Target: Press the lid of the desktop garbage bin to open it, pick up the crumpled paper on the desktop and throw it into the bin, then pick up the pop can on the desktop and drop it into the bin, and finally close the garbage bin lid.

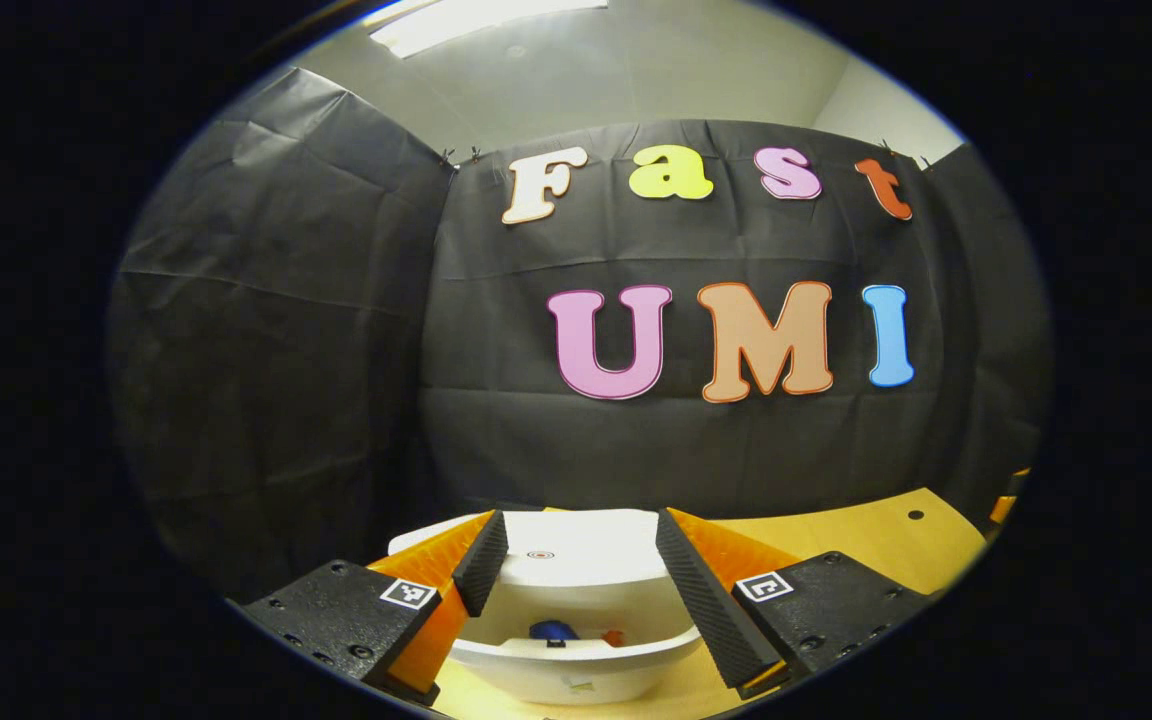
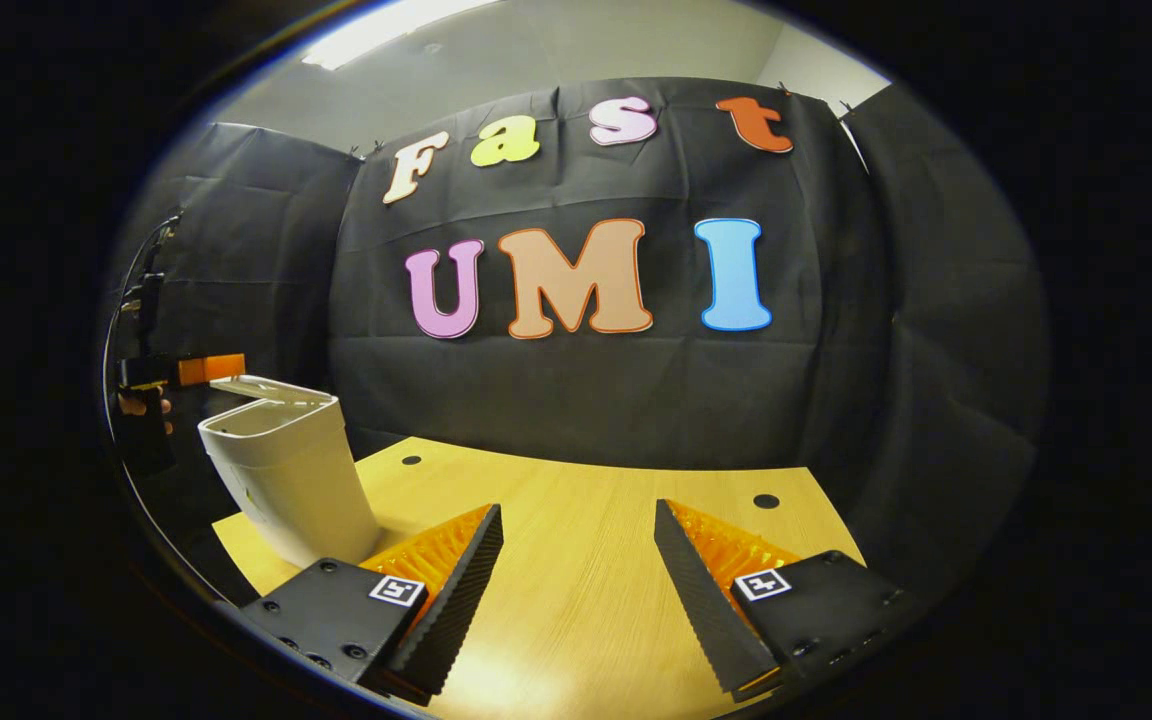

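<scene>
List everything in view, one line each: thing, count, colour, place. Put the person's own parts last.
garbage bin: one, white, on the tabletop's left side in the right gripper view, lid raised.
blue item: one, inside the bin; too little shows to name it.
orange-red item: one, small, beside the blue one in the bin.
tabletop: one, light wood, with dark round holes.
cloth wall: black, behind the table.
ceiling light: one, white, overhead.
left gripper: one, open, above the bin's opening.
right gripper: one, open, over bare tabletop.
hand: one, behind the bin, holding the left gripper.
</scene>
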### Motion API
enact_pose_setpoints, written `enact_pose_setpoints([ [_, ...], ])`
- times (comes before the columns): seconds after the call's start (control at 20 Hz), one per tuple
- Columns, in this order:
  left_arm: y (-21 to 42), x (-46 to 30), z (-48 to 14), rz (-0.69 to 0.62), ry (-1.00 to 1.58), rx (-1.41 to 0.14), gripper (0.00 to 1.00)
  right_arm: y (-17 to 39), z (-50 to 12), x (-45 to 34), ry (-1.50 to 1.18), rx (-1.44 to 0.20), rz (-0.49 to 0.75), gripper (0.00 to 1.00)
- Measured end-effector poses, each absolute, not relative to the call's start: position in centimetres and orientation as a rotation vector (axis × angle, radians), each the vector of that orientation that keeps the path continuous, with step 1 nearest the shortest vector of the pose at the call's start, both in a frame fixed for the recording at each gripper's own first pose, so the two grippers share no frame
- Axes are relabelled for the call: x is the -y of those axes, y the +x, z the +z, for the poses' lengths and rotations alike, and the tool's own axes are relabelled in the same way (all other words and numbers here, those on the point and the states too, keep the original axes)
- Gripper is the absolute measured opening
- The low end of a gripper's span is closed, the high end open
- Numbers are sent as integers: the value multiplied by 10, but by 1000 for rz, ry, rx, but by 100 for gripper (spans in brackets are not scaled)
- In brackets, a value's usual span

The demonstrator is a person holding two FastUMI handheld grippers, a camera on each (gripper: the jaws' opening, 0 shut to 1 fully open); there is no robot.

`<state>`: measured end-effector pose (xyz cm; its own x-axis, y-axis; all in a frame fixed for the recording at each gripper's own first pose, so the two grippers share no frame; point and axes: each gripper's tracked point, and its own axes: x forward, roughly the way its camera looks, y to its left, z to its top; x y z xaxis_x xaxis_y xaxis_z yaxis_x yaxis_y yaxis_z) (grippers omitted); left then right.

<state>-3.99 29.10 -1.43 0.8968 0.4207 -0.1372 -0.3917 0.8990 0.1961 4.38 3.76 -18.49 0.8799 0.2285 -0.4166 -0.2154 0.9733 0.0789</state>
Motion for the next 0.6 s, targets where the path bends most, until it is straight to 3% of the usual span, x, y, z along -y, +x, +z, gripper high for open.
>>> enact_pose_setpoints([
  [0.55,-55,-293,-65,412,148,-286,93,47,-187,-47,19,-442,255,96],
  [0.6,-52,-292,-68,400,156,-312,100,48,-190,-47,19,-447,253,96],
])
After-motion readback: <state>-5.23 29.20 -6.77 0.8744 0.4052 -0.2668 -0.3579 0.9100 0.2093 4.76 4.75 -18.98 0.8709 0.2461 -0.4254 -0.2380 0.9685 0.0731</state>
